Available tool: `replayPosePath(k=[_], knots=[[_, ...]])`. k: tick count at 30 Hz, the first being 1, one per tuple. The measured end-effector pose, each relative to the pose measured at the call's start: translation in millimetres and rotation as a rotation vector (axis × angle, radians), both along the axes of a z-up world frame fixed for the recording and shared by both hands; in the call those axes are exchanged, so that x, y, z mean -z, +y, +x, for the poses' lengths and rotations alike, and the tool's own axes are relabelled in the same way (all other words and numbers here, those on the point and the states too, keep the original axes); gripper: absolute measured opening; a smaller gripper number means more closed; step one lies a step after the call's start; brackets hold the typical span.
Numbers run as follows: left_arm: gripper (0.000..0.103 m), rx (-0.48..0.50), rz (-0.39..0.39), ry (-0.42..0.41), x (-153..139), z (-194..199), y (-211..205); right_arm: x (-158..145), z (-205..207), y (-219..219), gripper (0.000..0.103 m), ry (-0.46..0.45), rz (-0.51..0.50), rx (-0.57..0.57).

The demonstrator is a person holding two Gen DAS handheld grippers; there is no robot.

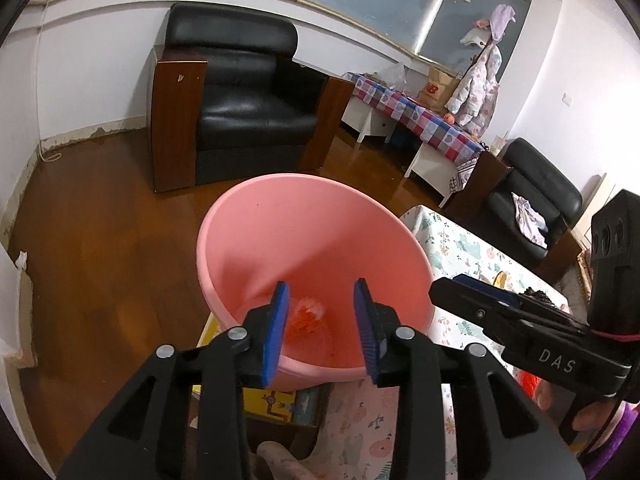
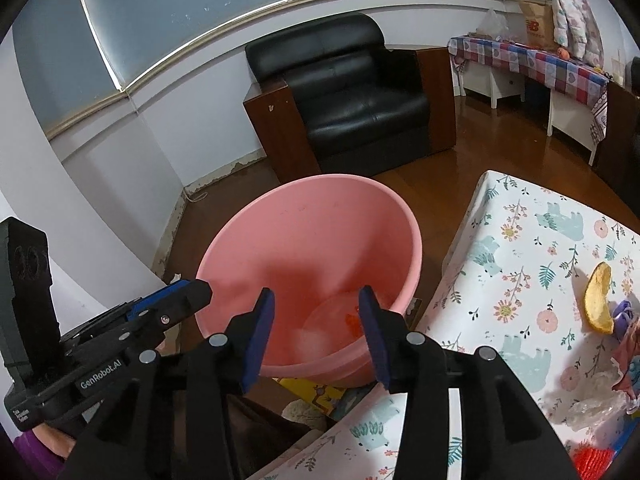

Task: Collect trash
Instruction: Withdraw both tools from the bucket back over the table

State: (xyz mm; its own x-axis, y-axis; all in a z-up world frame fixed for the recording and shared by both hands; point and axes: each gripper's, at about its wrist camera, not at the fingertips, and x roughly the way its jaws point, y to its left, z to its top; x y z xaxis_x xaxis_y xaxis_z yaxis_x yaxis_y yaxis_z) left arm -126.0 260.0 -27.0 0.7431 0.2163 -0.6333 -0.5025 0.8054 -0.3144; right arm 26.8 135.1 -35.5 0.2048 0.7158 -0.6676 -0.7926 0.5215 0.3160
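A pink bucket (image 1: 304, 232) (image 2: 316, 236) stands beside the table with the floral cloth (image 2: 516, 280). At its bottom lie orange scraps (image 1: 306, 318) (image 2: 354, 320) and a piece of clear plastic. My left gripper (image 1: 322, 292) hangs over the bucket's mouth, open, with nothing between its blue pads. My right gripper (image 2: 316, 296) is open over the same bucket and also holds nothing. Each gripper shows in the other's view: the right one (image 1: 472, 292), the left one (image 2: 188, 292). On the cloth lie a yellow peel (image 2: 598, 298), crumpled clear plastic (image 2: 596, 400) and a red mesh scrap (image 2: 592, 460).
A black armchair (image 1: 244, 100) (image 2: 356, 96) stands on the wooden floor behind the bucket. A long table with a checkered cloth (image 1: 420, 116) runs along the far wall. A second black chair (image 1: 532, 200) is at the right. A yellow printed box (image 1: 276, 404) sits under the bucket.
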Motion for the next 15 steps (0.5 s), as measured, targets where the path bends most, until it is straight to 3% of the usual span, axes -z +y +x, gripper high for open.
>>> replayPosePath(k=[8, 15], knots=[[0.034, 0.033, -0.014, -0.017, -4.5, 1.3, -7.5, -5.1, -6.0, -25.3, 0.045, -0.022, 0.018, 0.03], [0.034, 0.109, 0.017, -0.013, -9.6, 11.4, -38.0, -16.4, -15.1, -57.5, 0.045, -0.063, 0.029, 0.064]])
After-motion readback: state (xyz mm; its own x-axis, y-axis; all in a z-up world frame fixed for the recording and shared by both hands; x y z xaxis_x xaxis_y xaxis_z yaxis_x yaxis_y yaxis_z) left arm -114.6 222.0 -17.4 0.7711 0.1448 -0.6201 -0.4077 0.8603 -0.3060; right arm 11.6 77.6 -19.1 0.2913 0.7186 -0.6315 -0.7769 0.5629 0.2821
